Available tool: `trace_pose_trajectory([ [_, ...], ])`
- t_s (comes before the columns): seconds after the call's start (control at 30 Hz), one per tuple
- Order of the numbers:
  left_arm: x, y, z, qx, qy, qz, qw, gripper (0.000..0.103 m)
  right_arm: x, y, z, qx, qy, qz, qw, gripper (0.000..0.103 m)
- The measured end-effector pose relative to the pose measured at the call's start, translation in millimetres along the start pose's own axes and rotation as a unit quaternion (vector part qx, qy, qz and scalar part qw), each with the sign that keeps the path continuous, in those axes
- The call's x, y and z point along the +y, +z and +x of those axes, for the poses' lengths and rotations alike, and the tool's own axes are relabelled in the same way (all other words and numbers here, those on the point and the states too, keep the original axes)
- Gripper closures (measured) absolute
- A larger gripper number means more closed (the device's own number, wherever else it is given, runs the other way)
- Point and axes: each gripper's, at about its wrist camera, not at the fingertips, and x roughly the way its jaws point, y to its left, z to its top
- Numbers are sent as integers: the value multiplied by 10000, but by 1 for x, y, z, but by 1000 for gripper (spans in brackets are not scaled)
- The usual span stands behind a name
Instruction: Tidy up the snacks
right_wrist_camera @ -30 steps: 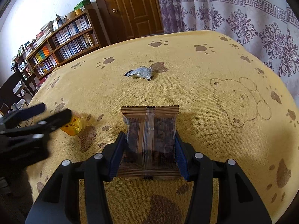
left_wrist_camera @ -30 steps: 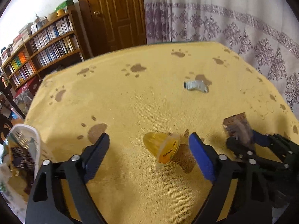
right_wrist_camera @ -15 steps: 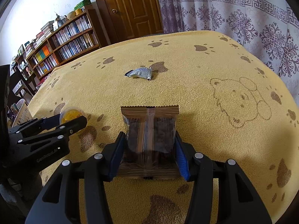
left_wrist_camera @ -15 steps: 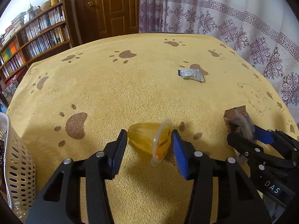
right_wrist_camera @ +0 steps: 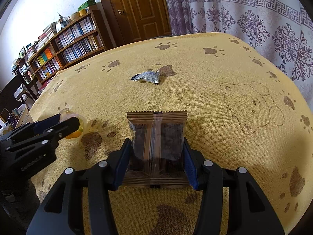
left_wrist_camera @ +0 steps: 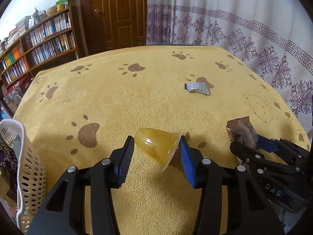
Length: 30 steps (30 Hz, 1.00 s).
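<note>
A yellow jelly cup (left_wrist_camera: pixel 156 146) lies tilted on its side between my left gripper's (left_wrist_camera: pixel 156 152) blue pads, which are shut on its base and rim. The right wrist view shows the same cup (right_wrist_camera: pixel 75 126) and left gripper (right_wrist_camera: pixel 66 120) low over the cloth at the left. My right gripper (right_wrist_camera: pixel 156 152) is shut on a brown snack packet (right_wrist_camera: pixel 156 137) with dark pieces inside, held upright just above the cloth. That packet (left_wrist_camera: pixel 239 129) and the right gripper (left_wrist_camera: pixel 252 143) appear at the right of the left wrist view. A small silver wrapped snack (left_wrist_camera: pixel 197 88) (right_wrist_camera: pixel 146 77) lies farther back on the cloth.
A yellow paw-print cloth (left_wrist_camera: pixel 117 98) covers the table. A white perforated basket (left_wrist_camera: pixel 29 156) holding packets stands at the table's left edge, also seen in the right wrist view (right_wrist_camera: pixel 23 115). A bookshelf, a wooden door and a patterned curtain stand beyond the table.
My left gripper went from wide open around the jelly cup to shut on it, and the cup tipped. The right gripper and its brown packet stayed still.
</note>
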Motion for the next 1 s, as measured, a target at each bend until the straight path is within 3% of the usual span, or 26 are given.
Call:
trace_pose_trajectory([
  [0.03, 0, 0, -1, -13, -4, 4, 10000, 56, 0, 0, 0, -2, 1, 1, 10000, 52],
  [0.1, 0, 0, -5, -27, -14, 0, 10000, 72, 0, 0, 0, -1, 3, 0, 10000, 52],
  [0.3, 4, 5, -22, -303, -19, -72, 9995, 74, 0, 0, 0, 1, -1, 1, 10000, 52],
  [0.37, 6, 6, -23, -361, 39, -128, 9993, 67, 0, 0, 0, 0, -1, 2, 10000, 52],
  [0.4, 7, 7, -21, -346, 26, -154, 9993, 61, 0, 0, 0, -1, -1, 5, 10000, 52],
  [0.43, 9, 6, -19, -342, 9, -193, 9992, 47, 0, 0, 0, -1, 2, 4, 10000, 52],
  [0.47, 10, 6, -17, -351, 7, -205, 9992, 41, 0, 0, 0, -1, 2, 3, 10000, 52],
  [0.73, 6, -3, 19, 123, 33, -25, 9999, 40, 0, 0, 0, -3, 7, 4, 10000, 52],
  [0.9, 13, -3, 33, 377, -37, -171, 9991, 41, 0, 0, 0, -2, 3, 1, 10000, 52],
  [0.97, 13, -4, 33, 353, -20, -145, 9993, 52, 0, 0, 0, -2, 2, 0, 10000, 52],
  [1.0, 13, -4, 32, 330, -59, -132, 9994, 53, 0, 0, 0, -2, 3, -1, 10000, 52],
])
